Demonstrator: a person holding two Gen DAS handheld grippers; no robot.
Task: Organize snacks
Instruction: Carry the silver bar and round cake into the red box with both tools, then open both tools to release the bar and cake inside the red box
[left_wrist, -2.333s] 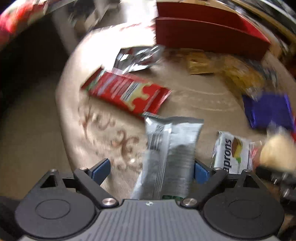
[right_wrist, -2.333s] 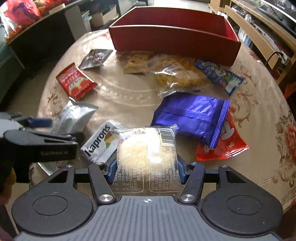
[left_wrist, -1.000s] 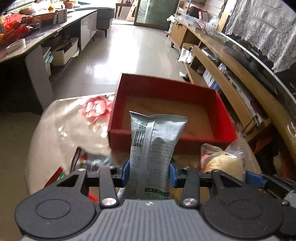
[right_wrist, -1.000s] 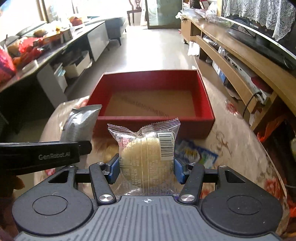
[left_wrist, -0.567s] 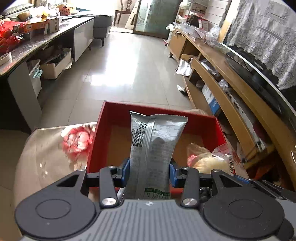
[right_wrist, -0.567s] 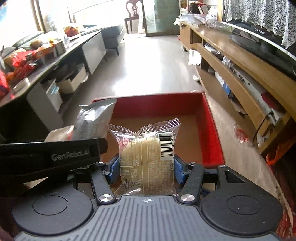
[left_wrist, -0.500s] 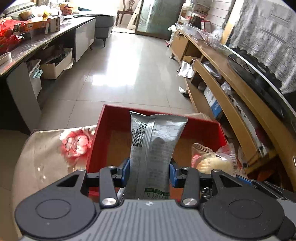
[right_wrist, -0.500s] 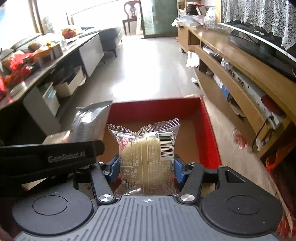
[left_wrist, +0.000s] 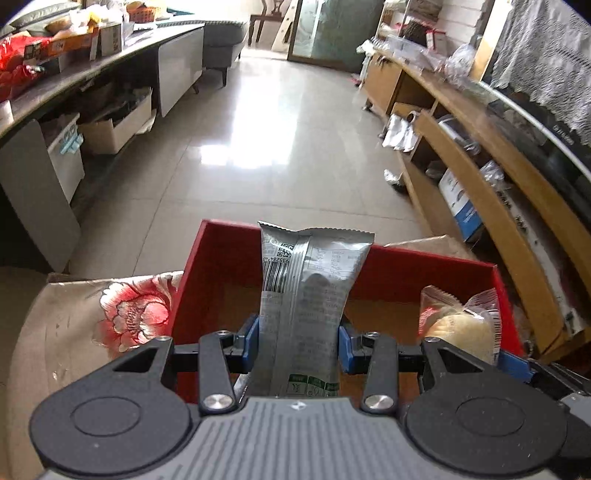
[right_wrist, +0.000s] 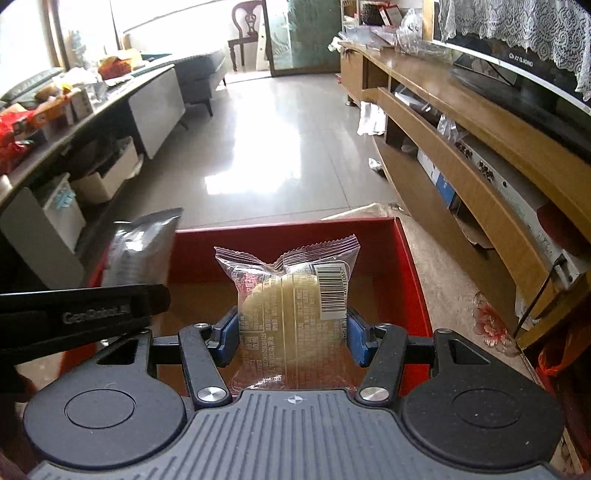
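Tiled living-room floor (left_wrist: 266, 155) beyond red box (left_wrist: 221, 251); hand-held grippers clamped on silver packet (left_wrist: 306, 295), cake packet (right_wrist: 291, 314).

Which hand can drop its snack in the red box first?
Either, really, with a slight lean to the right. The right tool holds its clear cake packet squarely over the red box; the left tool with the silver packet sits nearer the box's left wall.

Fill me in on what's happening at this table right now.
A person is sorting snacks with a gripper in each hand. The left gripper is shut on a silver snack packet, and the right gripper is shut on a clear-wrapped pastry. Both are held side by side over the open red box, which looks empty. Neither snack has been released yet.
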